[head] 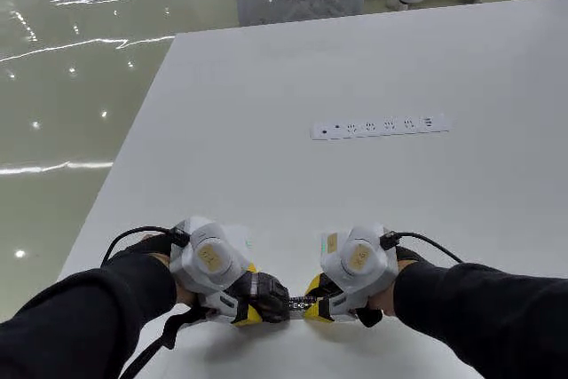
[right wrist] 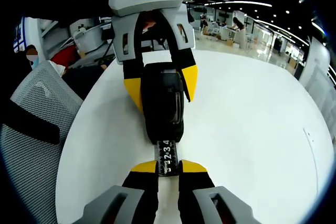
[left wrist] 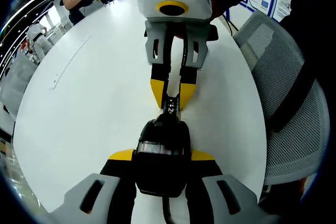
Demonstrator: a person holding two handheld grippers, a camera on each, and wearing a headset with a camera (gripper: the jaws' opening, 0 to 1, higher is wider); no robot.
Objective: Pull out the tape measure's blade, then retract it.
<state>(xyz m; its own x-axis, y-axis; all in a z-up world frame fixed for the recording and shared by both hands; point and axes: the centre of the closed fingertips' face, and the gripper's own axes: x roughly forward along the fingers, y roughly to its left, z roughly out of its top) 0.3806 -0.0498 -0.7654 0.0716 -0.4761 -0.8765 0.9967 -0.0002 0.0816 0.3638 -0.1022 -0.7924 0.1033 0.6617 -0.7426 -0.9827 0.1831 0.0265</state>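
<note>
**benchrat:** White workbench (head: pixel 355 68) in a big room with a glossy floor, and a power strip (head: pixel 380 126) lying well off toward the far side. The tape measure is at the near edge. The left gripper (left wrist: pixel 163 157) is clamped around the black case (right wrist: pixel 164 103), and the right gripper (right wrist: pixel 168 167) is pinched narrow on the blade (right wrist: pixel 167 150) tip.

**tapefan:** Only the first few numbers are out. The case looks rigid and a bit hefty, so gripping its flat sides seems right. The blade's probably thin, slick, springy steel, so it's best held near the tip and let back slowly. Its long axis runs left to right, with the case mouth pointing right at the other gripper.
</note>
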